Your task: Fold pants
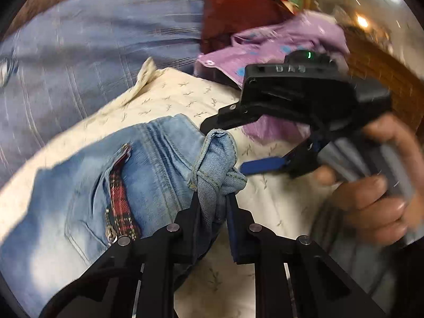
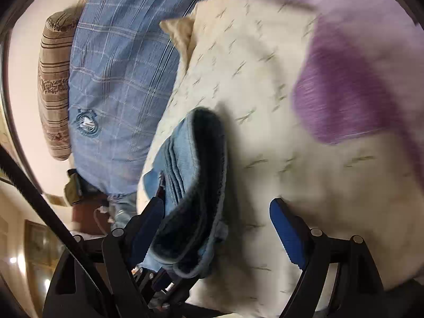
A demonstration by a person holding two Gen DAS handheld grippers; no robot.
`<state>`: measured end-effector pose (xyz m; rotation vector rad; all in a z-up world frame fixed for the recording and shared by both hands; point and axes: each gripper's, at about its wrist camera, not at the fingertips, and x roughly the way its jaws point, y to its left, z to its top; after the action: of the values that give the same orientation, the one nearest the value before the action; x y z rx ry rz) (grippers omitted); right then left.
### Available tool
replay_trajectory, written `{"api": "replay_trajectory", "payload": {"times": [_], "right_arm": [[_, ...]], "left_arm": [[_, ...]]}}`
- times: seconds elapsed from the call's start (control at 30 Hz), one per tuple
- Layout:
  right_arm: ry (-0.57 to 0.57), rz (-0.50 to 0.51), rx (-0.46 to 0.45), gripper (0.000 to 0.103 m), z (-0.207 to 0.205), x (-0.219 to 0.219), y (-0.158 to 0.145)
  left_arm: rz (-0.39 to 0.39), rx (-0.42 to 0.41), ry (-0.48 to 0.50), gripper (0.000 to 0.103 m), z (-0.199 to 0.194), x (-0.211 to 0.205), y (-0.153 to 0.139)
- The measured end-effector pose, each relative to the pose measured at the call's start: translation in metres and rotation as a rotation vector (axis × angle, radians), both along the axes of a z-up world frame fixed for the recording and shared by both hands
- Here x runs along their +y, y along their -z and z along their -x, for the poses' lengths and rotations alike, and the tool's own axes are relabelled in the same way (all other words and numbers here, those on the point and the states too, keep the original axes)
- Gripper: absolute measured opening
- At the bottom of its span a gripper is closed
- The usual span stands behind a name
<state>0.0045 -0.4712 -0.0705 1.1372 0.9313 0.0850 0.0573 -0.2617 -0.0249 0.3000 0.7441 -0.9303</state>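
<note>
Two claws on the jeans [image 1: 148, 164], which lie on the cream bedspread [image 1: 185, 98]: left claw [image 1: 212, 198] pinched narrow on a bunched hem corner, right claw [image 2: 220, 225] gaping wide around the waistband, ungripped, so a one-sided lift risks skewing the fold.

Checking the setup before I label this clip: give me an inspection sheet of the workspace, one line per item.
Surface: cream sheet with a small sprig print.
Job's things: jeans lying on the sheet, one bunched end lifted.
Clutter: purple garment; blue plaid cloth; striped cushion.
Grippers: left gripper shut on the jeans' bunched end; right gripper open, the jeans' edge between its jaws; a hand holds it.
Cables: nothing seen.
Surroundings: dark wooden furniture; framed picture on a wall.
</note>
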Motion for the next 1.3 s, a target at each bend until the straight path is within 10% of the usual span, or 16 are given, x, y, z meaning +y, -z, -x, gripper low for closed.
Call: {"api": "replay_trajectory", "payload": {"times": [0.1, 0.17, 0.23, 0.3, 0.47, 0.63, 1.07, 1.3], "right_arm": [[-0.052, -0.046, 0.018, 0.083, -0.023, 0.012, 0.006], [-0.058, -0.023, 0.054, 0.063, -0.039, 0.013, 0.009], [-0.086, -0.023, 0.053, 0.019, -0.054, 0.014, 0.009], [-0.107, 0.011, 0.025, 0.01, -0.063, 0.013, -0.003], [-0.094, 0.167, -0.207, 0.007, -0.047, 0.0, -0.064], [-0.058, 0.335, 0.097, 0.007, -0.054, -0.011, -0.017], [-0.146, 0.403, -0.263, 0.007, -0.046, 0.034, -0.088], [-0.334, 0.387, -0.346, 0.008, -0.081, 0.121, -0.141]], "left_arm": [[0.04, 0.012, -0.012, 0.015, 0.001, 0.003, 0.0], [0.06, 0.031, -0.023, 0.015, -0.001, 0.004, -0.001], [0.063, 0.032, -0.035, 0.014, -0.005, 0.003, -0.005], [0.093, 0.038, -0.052, 0.014, -0.013, 0.002, -0.014], [0.188, 0.019, -0.044, 0.015, -0.018, -0.009, -0.039], [0.034, 0.131, -0.027, 0.015, -0.018, -0.054, 0.02], [0.456, 0.429, -0.224, 0.014, -0.028, 0.04, -0.004], [0.757, 0.513, -0.362, 0.015, -0.027, 0.161, -0.007]]}}
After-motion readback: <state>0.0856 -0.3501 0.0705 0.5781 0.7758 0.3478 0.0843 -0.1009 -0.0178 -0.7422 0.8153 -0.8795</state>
